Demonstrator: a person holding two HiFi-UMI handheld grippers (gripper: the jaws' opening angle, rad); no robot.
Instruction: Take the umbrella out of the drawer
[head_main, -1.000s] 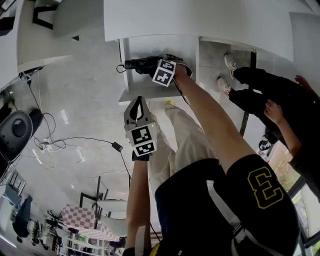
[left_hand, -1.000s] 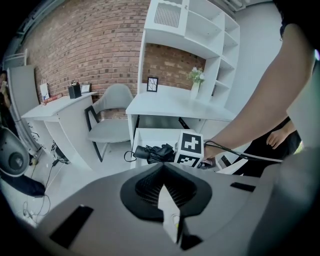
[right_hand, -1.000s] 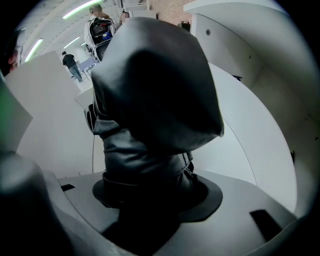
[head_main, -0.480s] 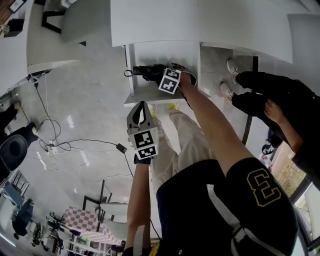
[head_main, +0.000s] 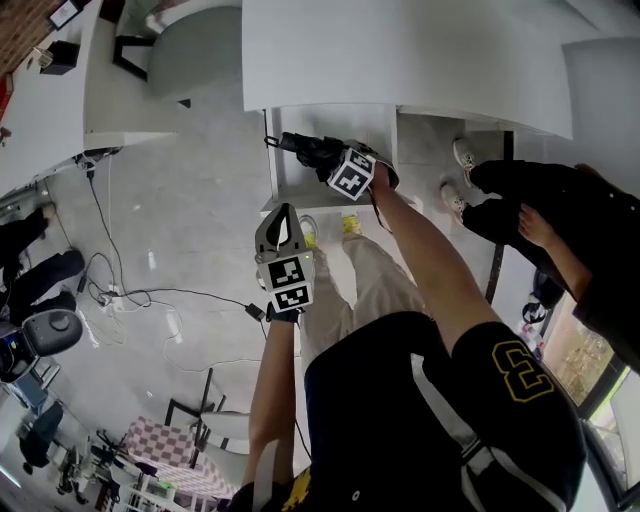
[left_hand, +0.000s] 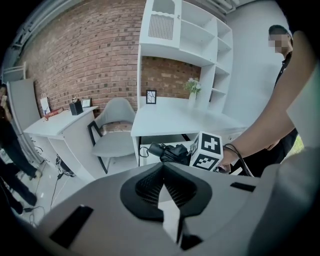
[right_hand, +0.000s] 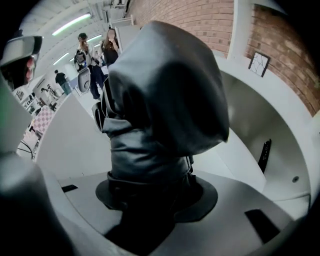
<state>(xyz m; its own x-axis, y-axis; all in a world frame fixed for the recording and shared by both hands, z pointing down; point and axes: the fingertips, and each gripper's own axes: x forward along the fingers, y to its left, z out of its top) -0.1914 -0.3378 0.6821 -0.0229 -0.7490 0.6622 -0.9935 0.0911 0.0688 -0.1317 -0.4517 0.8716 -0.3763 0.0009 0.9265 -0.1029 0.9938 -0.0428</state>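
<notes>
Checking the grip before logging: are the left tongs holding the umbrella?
No, the left tongs are closed together and empty; the black umbrella sits clamped in the right tongs.

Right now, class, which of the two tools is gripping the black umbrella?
The right tool: its jaws are clamped on the folded umbrella. The left tool hangs closer to the person's body, with its jaws together and nothing between them.

Right gripper (head_main: 328, 160): jaws have just closed further, with the black umbrella (head_main: 305, 148) clamped between them. Gripper and umbrella have come up slightly inside the drawer (head_main: 300, 190). The gripper now sits nearer the drawer's front edge than before.
</notes>
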